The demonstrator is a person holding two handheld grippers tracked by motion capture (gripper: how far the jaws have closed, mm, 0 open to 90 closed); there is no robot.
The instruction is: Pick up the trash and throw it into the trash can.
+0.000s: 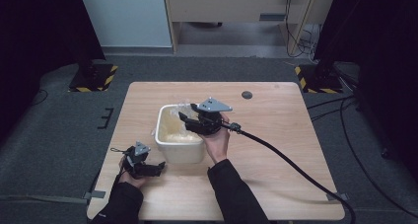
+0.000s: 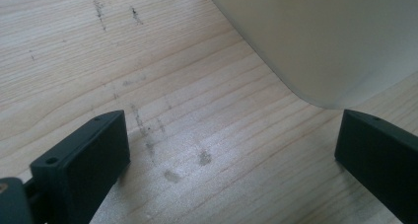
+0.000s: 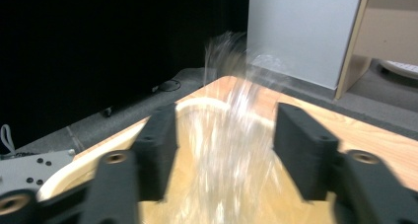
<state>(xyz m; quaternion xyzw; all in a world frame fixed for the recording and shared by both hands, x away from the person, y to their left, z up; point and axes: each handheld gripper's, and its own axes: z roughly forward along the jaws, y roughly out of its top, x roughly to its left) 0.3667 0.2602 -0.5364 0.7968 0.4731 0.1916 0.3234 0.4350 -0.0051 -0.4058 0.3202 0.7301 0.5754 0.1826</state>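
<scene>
High view: white rectangular tub [image 1: 180, 150] sits left of centre on the wooden table [image 1: 276, 135], its long axis running away from the person toward the far edge, mouth up. Inside and rising over its far rim is a crumpled clear plastic bag [image 1: 183, 108]. The right gripper [image 1: 190, 121] hangs over the tub's far half, reaching in from the right side, jaws pointing left across the opening. Right gripper view: the bag [image 3: 231, 135] shows as a motion-blurred translucent streak between the two black jaws, which stand apart with the film passing through the gap; released as far as I can judge, no pinch on the plastic visible. The streak runs roughly upright, from the tub's interior up past the rim [image 3: 197, 105], so the bag's long axis reads as near vertical, though blur makes this uncertain. The left gripper [image 1: 154, 168] rests low on the table just beside the tub's near left corner; left gripper view shows its jaws wide apart on bare wood, the tub wall [image 2: 315, 41] just ahead and untouched. Judgement: left is parked close, ready to steady the tub, while right works the bag inside it.
</scene>
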